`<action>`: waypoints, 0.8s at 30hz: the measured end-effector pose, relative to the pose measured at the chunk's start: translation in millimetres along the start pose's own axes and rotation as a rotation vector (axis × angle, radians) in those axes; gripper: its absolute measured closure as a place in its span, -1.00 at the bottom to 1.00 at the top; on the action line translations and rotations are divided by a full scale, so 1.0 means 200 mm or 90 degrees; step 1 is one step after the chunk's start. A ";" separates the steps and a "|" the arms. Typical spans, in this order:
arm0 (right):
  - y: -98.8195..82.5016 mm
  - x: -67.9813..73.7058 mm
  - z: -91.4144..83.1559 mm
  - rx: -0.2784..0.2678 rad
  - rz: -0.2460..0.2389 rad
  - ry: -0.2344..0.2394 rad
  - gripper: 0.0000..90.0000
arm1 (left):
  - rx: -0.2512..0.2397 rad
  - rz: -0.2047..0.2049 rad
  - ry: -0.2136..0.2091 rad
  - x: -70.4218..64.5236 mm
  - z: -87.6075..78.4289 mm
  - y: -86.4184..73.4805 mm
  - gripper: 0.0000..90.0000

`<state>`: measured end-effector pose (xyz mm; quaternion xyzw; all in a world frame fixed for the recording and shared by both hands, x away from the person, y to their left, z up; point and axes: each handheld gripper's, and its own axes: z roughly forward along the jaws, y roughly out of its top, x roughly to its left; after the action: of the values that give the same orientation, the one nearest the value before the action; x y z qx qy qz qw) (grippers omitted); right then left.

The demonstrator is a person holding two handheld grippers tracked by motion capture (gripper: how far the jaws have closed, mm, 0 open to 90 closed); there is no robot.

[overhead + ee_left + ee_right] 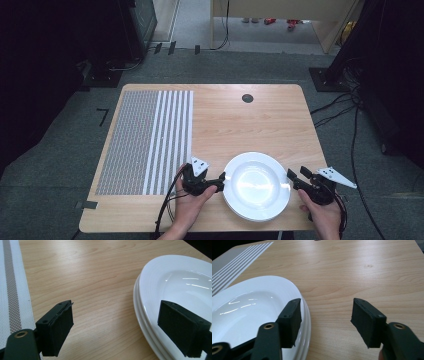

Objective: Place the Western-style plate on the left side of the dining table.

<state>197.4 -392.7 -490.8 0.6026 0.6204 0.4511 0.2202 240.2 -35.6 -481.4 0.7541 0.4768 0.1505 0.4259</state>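
Striped placemat (145,142) at far left of the wooden table (250,125). Then left gripper (220,181), jaws apart astride the near-left rim of stacked white plates (256,186), unclamped. At right, right gripper (291,178), jaws apart around the opposite rim, not gripping.

Desk (240,120): we see a pale wood top with rounded corners, standing on grey carpet.
Mat (145,142): we find it flat along the desk's left edge, reaching from near the far edge almost to the near one; its left part is a fine grey weave, its right part white stripes.
Hole (247,98): a small dark round one, near the middle of the far edge.
Plates (256,186): we count a short stack of white ones, nested, close to the near edge and right of centre, well apart from the mat.
Between mat and plates: bare wood.
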 end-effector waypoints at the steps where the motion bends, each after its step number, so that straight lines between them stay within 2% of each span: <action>1: 0.00 0.01 0.00 0.000 0.000 0.003 0.02 | 0.001 0.002 -0.002 0.00 0.00 0.00 -0.70; 5: -0.01 0.03 0.01 0.003 0.008 0.011 0.15 | -0.001 0.000 -0.020 -0.02 0.00 0.00 -0.72; 7: -0.01 0.04 0.01 0.002 0.026 0.021 0.22 | 0.004 -0.012 -0.049 -0.03 0.00 0.00 -0.73; 8: -0.01 0.04 0.01 0.004 0.034 0.025 0.24 | 0.006 -0.012 -0.053 -0.03 0.00 0.00 -0.74; 14: -0.02 0.05 0.01 -0.002 0.028 0.032 0.30 | 0.024 0.002 -0.055 -0.05 0.03 -0.03 -0.70; 17: -0.02 0.05 0.01 0.012 0.038 0.039 0.39 | 0.031 0.009 -0.058 -0.07 0.05 -0.04 -0.66; 20: -0.02 0.05 0.00 0.010 0.053 0.043 0.47 | 0.025 0.013 -0.060 -0.09 0.05 -0.05 -0.43; 24: -0.03 0.04 0.01 0.018 0.076 0.074 0.55 | 0.021 0.022 -0.076 -0.11 0.04 -0.06 -0.15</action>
<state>193.7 -384.4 -494.4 0.6144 0.6014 0.4889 0.1475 227.9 -56.1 -492.4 0.7765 0.4400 0.1046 0.4387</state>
